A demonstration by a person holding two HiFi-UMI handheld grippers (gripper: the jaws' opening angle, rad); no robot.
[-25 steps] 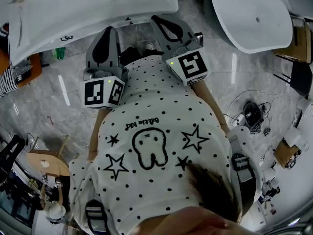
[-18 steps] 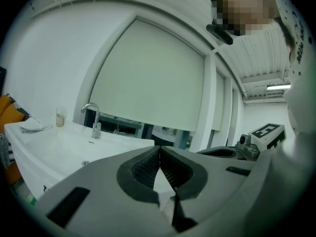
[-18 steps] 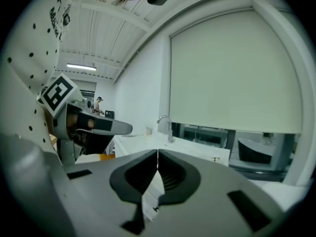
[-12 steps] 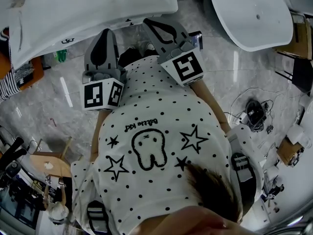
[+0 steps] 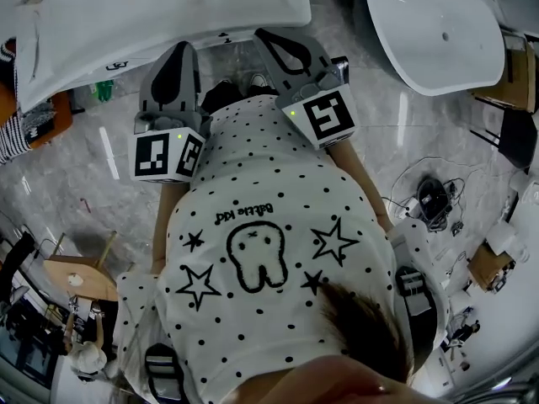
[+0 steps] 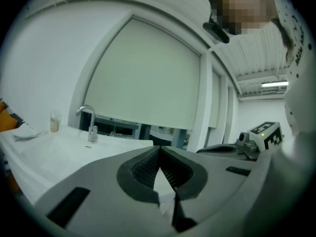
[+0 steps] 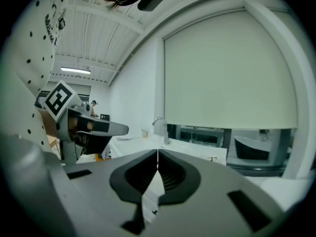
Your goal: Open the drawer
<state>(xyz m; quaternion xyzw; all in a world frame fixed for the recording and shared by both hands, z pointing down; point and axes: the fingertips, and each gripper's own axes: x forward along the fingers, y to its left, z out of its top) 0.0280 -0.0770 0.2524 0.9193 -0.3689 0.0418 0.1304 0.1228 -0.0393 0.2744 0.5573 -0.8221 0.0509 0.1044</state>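
No drawer shows in any view; the front of the white vanity (image 5: 168, 15) lies hidden under its countertop. My left gripper (image 5: 178, 54) is held level in front of the person's chest and points at the counter's edge, its jaws shut with nothing between them. In the left gripper view the left gripper (image 6: 159, 151) has its ribbed pads meeting at the tips. Beside it, my right gripper (image 5: 273, 37) is also shut and empty. The right gripper (image 7: 157, 154) shows the same closed tips in its own view. Neither touches the vanity.
A basin and a chrome faucet (image 6: 89, 118) sit on the countertop. A white bathtub (image 5: 438, 32) stands at the upper right. Cables (image 5: 434, 200) lie on the marble floor at the right, a wooden stool (image 5: 80, 280) stands at the lower left, and a striped sleeve (image 5: 13, 137) shows at the left edge.
Both grippers stay shut and keep almost the same place before the counter; only the head view shifts a little.
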